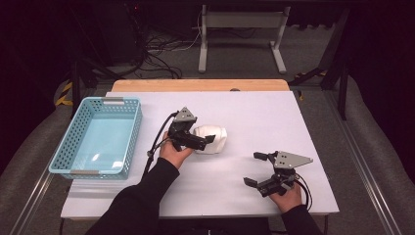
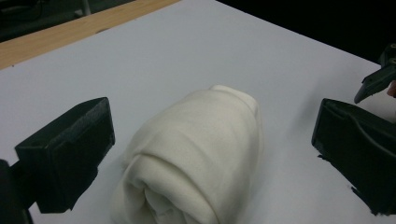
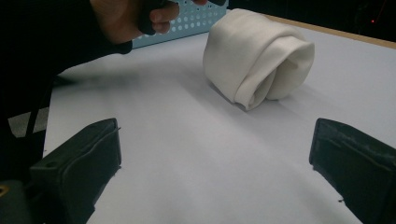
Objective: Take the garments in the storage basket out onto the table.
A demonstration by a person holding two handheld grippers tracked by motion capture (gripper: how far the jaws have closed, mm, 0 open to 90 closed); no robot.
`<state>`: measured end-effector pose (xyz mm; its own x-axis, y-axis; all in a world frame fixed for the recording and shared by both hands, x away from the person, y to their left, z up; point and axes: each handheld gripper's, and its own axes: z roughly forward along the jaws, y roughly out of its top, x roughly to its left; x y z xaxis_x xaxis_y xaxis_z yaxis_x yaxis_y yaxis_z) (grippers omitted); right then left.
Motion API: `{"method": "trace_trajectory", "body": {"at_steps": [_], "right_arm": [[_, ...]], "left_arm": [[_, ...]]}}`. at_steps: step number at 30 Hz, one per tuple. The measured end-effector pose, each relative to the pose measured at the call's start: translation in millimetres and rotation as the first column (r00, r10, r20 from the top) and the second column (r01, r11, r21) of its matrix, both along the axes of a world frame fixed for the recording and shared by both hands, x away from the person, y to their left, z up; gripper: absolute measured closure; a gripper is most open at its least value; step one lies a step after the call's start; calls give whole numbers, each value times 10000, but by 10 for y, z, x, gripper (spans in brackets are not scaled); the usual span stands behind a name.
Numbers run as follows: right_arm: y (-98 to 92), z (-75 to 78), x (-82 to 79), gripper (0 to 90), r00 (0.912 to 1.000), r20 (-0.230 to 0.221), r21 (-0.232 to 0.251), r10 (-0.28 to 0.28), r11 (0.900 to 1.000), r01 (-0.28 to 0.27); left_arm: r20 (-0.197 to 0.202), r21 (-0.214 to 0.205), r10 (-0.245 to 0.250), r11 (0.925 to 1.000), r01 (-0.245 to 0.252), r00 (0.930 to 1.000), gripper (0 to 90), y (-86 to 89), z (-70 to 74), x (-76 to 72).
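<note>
- Two tools are in my hands over the white desk (image 1: 254, 112), one on each side of a rolled white cloth (image 1: 211, 139).
- My left tool (image 1: 208, 141) is at the cloth's left end, its jaws spread wide with the roll between them; from the left gripper view the cloth (image 2: 196, 158) lies lengthwise in the gap, and neither jaw touches it.
- From above, the left tool's black jaw tips reach over the near-left part of the roll; I cannot tell from that view whether they rest on it.
- My left hand (image 1: 173, 152) grips that tool from behind, with its cable (image 1: 155, 143) trailing back along my dark sleeve (image 1: 142, 200).
- My right tool (image 1: 254, 169) sits near the desk's front right, well apart from the cloth, jaws spread and pinching nothing.
- In the right gripper view the cloth (image 3: 257, 56) lies beyond the open jaws, its spiral end turned toward that camera, with bare desk between.
- My right hand (image 1: 288, 198) holds that tool near the front edge of the desk.
- Left of everything, a light blue perforated basket (image 1: 66, 147) stands on the desk's left edge, apart from the cloth.
- Past the desk's far wooden edge (image 1: 195, 85) is grey floor with cables and a white frame.
</note>
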<state>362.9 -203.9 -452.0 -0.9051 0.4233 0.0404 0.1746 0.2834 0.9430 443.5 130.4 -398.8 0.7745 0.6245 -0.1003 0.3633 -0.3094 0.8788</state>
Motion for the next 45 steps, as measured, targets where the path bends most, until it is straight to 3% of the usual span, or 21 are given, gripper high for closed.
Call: {"method": "trace_trajectory", "body": {"at_steps": [8, 24, 27, 36, 42, 45], "right_arm": [[2, -1, 0, 31, 10000, 8, -7, -2, 10000, 2], [3, -1, 0, 31, 10000, 4, -16, 11, 10000, -11], [4, -2, 0, 31, 10000, 0, -18, 23, 10000, -23], [5, -2, 0, 31, 10000, -4, -18, 25, 10000, -25], [7, -3, 0, 30, 10000, 3, -7, 52, 10000, -52], [8, -3, -1, 29, 10000, 6, -9, 64, 10000, -64]], "left_arm": [[429, -397, -162, 9991, 179, 9989, 3, 36, 151, -97], [698, -489, -528, 9972, 563, 9962, 3, 214, 305, -252], [927, -556, -645, 9960, 698, 9936, 10, 272, 303, -287], [827, -840, -523, 9947, 593, 9952, 10, 543, 272, -426], [896, -811, -279, 9961, 353, 9956, 10, 730, 177, -520], [752, -784, -272, 9964, 331, 9968, 10, 843, 60, -597]]}}
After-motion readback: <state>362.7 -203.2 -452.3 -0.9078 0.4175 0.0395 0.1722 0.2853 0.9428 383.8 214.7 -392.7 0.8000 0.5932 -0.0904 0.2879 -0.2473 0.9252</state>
